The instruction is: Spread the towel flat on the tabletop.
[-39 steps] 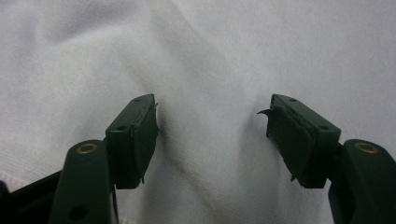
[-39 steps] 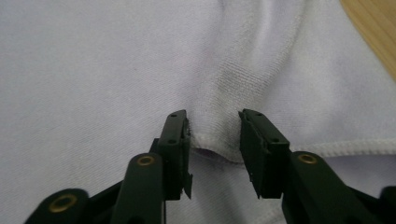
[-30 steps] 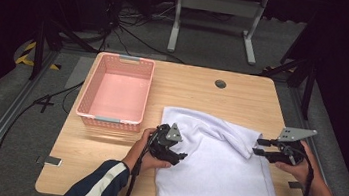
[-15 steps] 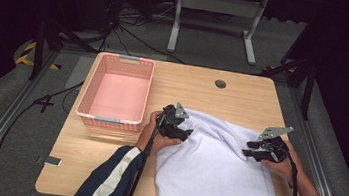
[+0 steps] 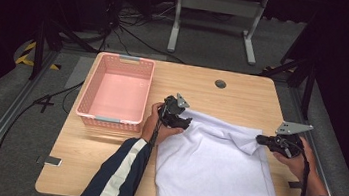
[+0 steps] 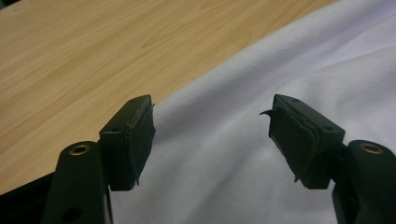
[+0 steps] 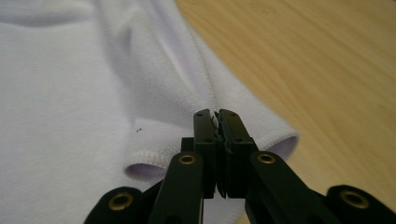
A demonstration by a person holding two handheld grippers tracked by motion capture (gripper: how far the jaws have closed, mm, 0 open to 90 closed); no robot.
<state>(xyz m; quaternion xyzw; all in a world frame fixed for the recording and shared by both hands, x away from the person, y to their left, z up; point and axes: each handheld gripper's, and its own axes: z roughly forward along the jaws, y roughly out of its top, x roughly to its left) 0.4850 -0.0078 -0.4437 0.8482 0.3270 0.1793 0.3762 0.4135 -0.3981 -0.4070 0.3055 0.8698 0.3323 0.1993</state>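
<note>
A white garment (image 5: pixel 214 168) lies spread over the right half of the wooden table (image 5: pixel 103 170). At its far left corner hovers my left gripper (image 5: pixel 185 121), open; in the left gripper view the cloth (image 6: pixel 261 140) lies under the parted jaws and nothing is held between them. My right gripper (image 5: pixel 262 139) is at the garment's far right corner. In the right gripper view it (image 7: pixel 217 116) is shut on a hemmed fold of the white garment (image 7: pixel 93 84), whose open sleeve end shows below the jaws.
A pink plastic basket (image 5: pixel 117 93) stands at the table's far left with nothing in it. A round cable hole (image 5: pixel 220 84) sits near the far edge. Bare wood (image 5: pixel 243 96) lies beyond the garment. Dark floor, cables and a stand lie behind the table.
The left gripper has moved away from the person, from the garment's left edge to its far left corner. The right gripper has drawn the right corner inward, to the left.
</note>
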